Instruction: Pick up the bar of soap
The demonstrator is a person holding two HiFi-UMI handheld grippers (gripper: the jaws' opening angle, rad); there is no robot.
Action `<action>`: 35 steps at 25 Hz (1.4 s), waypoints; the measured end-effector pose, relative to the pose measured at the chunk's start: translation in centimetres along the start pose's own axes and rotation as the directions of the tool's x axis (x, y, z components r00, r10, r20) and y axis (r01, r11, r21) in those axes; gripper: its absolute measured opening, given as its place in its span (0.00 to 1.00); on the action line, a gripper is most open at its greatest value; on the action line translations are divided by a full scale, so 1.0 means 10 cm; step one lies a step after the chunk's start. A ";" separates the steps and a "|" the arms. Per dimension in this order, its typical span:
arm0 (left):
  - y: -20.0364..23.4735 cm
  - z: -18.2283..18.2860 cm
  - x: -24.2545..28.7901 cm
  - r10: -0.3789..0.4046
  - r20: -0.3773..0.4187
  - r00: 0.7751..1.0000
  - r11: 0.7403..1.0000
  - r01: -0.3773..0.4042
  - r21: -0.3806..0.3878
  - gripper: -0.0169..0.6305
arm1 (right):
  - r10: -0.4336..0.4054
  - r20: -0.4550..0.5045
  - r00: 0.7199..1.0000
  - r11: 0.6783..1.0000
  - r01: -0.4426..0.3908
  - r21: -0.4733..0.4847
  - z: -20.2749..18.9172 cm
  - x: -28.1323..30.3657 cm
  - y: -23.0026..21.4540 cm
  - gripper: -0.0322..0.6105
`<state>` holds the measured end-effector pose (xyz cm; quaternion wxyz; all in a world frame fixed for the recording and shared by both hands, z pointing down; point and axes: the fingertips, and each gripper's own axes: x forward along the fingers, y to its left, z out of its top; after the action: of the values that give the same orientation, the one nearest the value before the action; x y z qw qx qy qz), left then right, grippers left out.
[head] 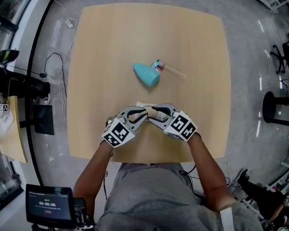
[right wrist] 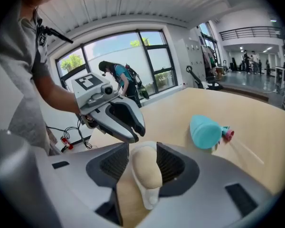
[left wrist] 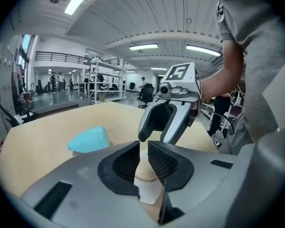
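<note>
Lying on white dish [right wrist: 149,196], beige oval soap [right wrist: 145,172]; R claw [right wrist: 143,148] spread round it, L claw [left wrist: 143,146] closed.

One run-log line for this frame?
right hand-held gripper: open, straddling soap | left hand-held gripper: shut, tips at soap | teal bottle: apart, mid-table
</note>
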<state>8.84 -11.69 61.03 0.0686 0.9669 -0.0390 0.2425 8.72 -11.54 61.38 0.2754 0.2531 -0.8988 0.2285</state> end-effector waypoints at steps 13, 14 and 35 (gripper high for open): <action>-0.22 -0.31 0.25 -0.105 -0.207 0.973 0.975 0.141 0.169 0.39 | -0.028 -0.217 0.976 0.957 -0.036 -0.287 -0.52 0.22 0.10 0.36; -0.21 -0.32 0.24 -0.106 -0.205 0.973 0.977 0.141 0.159 0.40 | -0.031 -0.216 0.976 0.953 -0.037 -0.302 -0.51 0.23 0.10 0.36; -0.35 -0.41 0.24 -0.227 -0.231 0.946 0.933 0.279 0.228 0.43 | -0.009 -0.211 0.977 0.910 -0.079 -0.407 -0.60 0.30 0.12 0.43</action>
<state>9.42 -7.72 65.33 -0.0230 0.9351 0.1253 0.3307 8.11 -8.28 67.38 0.4111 0.1474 -0.8974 0.0633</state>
